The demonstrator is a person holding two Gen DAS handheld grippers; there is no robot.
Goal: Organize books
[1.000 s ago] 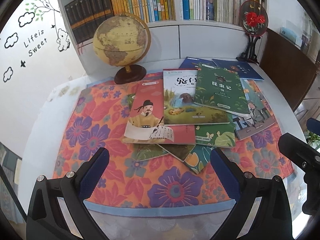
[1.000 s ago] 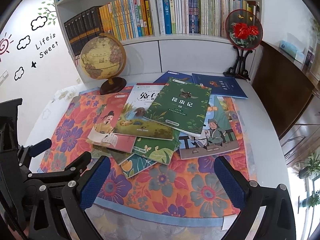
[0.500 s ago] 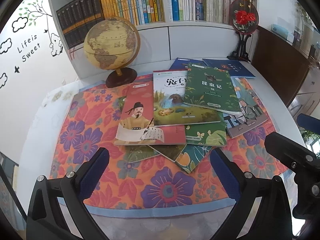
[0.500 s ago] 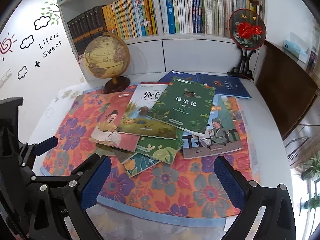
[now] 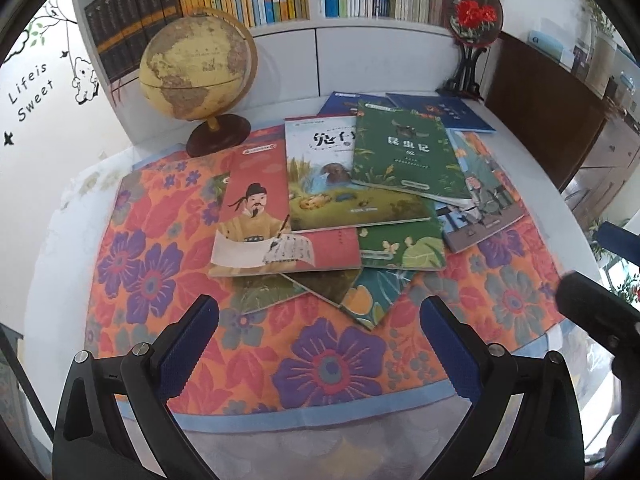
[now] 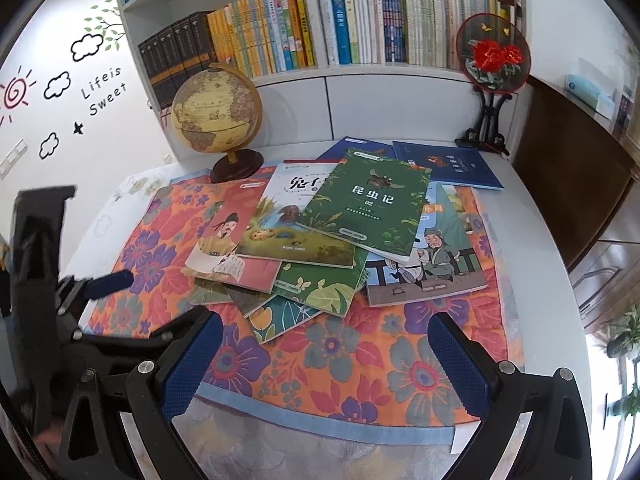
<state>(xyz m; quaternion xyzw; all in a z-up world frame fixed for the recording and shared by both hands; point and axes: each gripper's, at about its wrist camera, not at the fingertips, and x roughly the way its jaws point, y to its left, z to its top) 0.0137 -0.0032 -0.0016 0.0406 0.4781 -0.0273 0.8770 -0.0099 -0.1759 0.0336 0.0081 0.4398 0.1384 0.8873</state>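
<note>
We saw the tabletop [image 6: 532, 216] under a floral mat [image 5: 152, 280], with the books [image 5: 360, 200] strewn in an overlapping heap at its middle, their long axes running mostly away from us. Our left gripper [image 5: 316, 344] and right gripper [image 6: 324, 356] both gaped wide, holding nothing. The heap's near corners lay just ahead of both, about equally near to each.

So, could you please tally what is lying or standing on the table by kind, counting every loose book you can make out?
Loose books: 10 visible, overlapping in a pile
Globe: 1
Fan ornament on its stand: 1
Floral cloth: 1
Total: 13
</note>
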